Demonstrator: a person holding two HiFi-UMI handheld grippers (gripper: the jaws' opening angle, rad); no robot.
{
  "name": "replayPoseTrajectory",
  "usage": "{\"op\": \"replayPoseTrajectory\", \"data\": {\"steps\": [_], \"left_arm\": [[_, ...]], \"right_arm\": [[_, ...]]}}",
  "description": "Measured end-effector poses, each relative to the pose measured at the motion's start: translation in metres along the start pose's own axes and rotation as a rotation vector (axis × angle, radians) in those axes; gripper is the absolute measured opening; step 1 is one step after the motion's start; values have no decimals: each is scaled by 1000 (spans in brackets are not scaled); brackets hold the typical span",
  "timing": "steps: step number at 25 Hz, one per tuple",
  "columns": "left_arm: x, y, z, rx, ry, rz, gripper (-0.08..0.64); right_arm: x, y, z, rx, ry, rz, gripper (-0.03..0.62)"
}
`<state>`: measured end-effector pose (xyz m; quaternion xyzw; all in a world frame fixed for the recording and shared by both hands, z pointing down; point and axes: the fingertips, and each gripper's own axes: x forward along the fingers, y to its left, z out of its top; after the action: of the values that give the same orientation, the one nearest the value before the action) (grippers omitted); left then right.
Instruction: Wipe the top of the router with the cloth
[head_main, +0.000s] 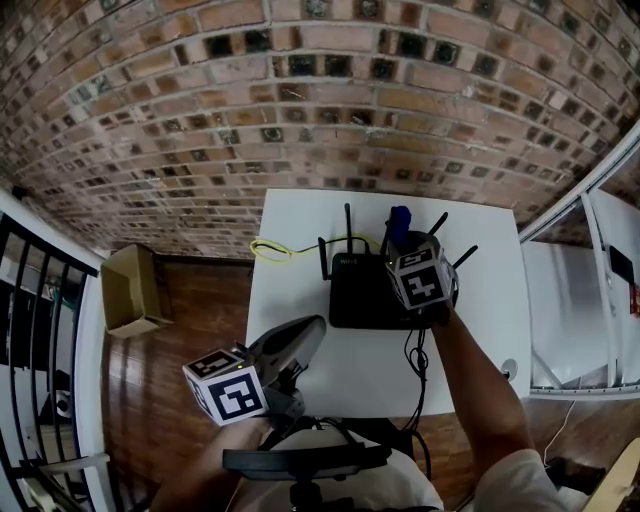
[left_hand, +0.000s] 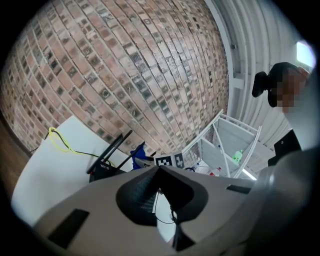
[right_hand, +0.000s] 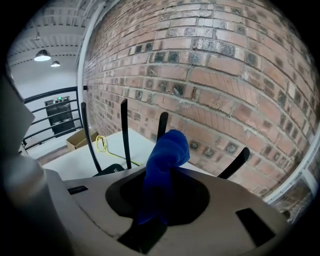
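Observation:
A black router (head_main: 362, 288) with several upright antennas sits at the middle back of the white table (head_main: 300, 230). My right gripper (head_main: 407, 252) hovers over the router's right rear part, shut on a blue cloth (head_main: 398, 224). In the right gripper view the cloth (right_hand: 167, 150) sticks up out of the jaws of the gripper (right_hand: 162, 172), with antennas (right_hand: 125, 132) and brick wall behind. My left gripper (head_main: 300, 338) hangs at the table's front left edge, apart from the router, jaws shut and holding nothing. The left gripper view shows its jaw tips (left_hand: 160, 169) and the router (left_hand: 102, 168) beyond.
A yellow cable (head_main: 268, 250) loops on the table left of the router. A black cable (head_main: 418, 365) runs from the router over the front edge. A cardboard box (head_main: 130, 290) stands on the wooden floor at left. A white shelf frame (head_main: 575, 300) is at right.

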<state>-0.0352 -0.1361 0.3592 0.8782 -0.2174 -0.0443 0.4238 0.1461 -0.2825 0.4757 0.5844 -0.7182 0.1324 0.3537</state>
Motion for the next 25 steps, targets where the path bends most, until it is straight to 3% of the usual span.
{"op": "replayPoseTrajectory", "data": {"steps": [15,22,25], "left_arm": [[-19,15,4,-16,-31,55,18],[-21,16,3,-19,-29,55,18],[-19,13,5,-12,-25,42,18]], "right_arm": [[54,19,-88,-18,262,51,107],[45,13,-83,11,252,3,107],[21,7,-68,26,176,-33,107]]}}
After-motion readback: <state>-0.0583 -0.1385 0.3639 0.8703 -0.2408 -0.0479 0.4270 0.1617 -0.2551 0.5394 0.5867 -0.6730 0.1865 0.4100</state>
